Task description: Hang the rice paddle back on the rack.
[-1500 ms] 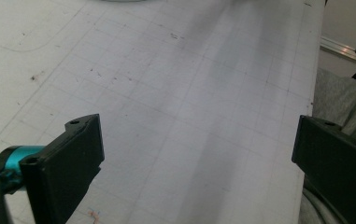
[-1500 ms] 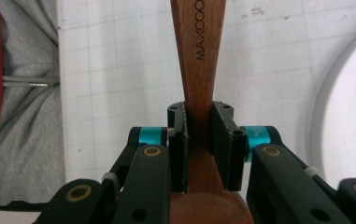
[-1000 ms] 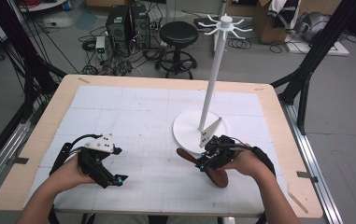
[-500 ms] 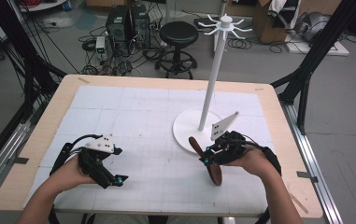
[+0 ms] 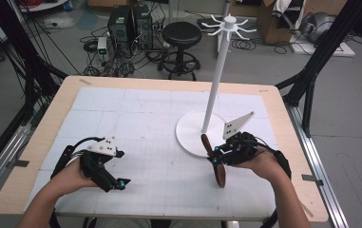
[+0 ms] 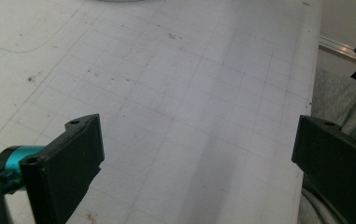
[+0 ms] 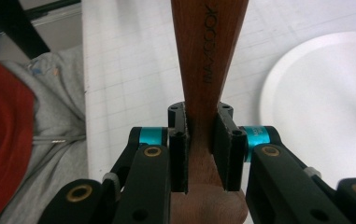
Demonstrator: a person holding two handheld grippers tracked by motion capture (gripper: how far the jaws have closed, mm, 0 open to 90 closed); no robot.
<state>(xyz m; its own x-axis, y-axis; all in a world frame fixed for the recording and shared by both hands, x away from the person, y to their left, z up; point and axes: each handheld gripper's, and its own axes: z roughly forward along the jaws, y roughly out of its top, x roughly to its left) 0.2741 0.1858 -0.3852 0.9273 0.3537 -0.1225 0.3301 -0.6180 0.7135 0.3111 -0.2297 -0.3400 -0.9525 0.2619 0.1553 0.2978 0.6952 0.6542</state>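
Wooden spatula (image 7: 208, 60) within right gripper (image 7: 199, 154)

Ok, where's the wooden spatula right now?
In the high view the wooden spatula is at the table's right, clamped in the right tool, just in front of the white stand's round base.

Engraved lengthwise along the wooden handle (image 7: 208, 51), near the pads: dark capitals ending in "COOK"; earlier letters too blurred to read. Faint marking on teal sleeve (image 7: 255, 135), illegible.
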